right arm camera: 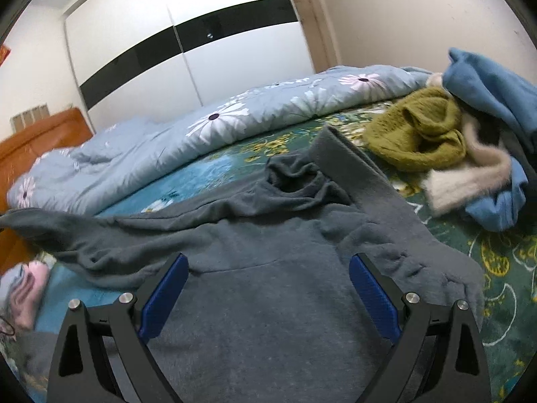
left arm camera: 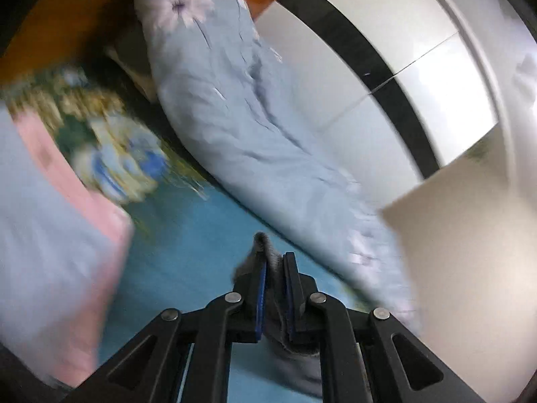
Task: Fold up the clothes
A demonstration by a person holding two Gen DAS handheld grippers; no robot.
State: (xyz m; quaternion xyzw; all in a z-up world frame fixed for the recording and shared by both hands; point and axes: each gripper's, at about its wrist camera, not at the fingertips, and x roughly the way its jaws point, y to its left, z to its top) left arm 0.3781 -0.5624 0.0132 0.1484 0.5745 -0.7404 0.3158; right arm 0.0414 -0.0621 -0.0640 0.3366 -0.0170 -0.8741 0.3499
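Observation:
A grey hoodie [right arm camera: 268,252] lies spread on the bed, its hood [right arm camera: 298,181] crumpled at the far end and one sleeve stretched off to the left. My right gripper [right arm camera: 268,268] hovers open just above the hoodie's body, blue pads wide apart with nothing between them. In the left wrist view my left gripper [left arm camera: 275,262] is shut on a fold of the same grey fabric [left arm camera: 265,245], which pokes out past the fingertips and hangs below the jaws. That view is motion-blurred.
A light blue floral duvet [right arm camera: 188,134] is bunched along the far side of the bed [right arm camera: 496,268]. A pile of an olive knit [right arm camera: 416,134], a cream garment and a blue fleece [right arm camera: 486,87] sits at the right. Folded pink and pale blue clothes [left arm camera: 50,235] lie left. Wardrobe doors [right arm camera: 218,53] stand behind.

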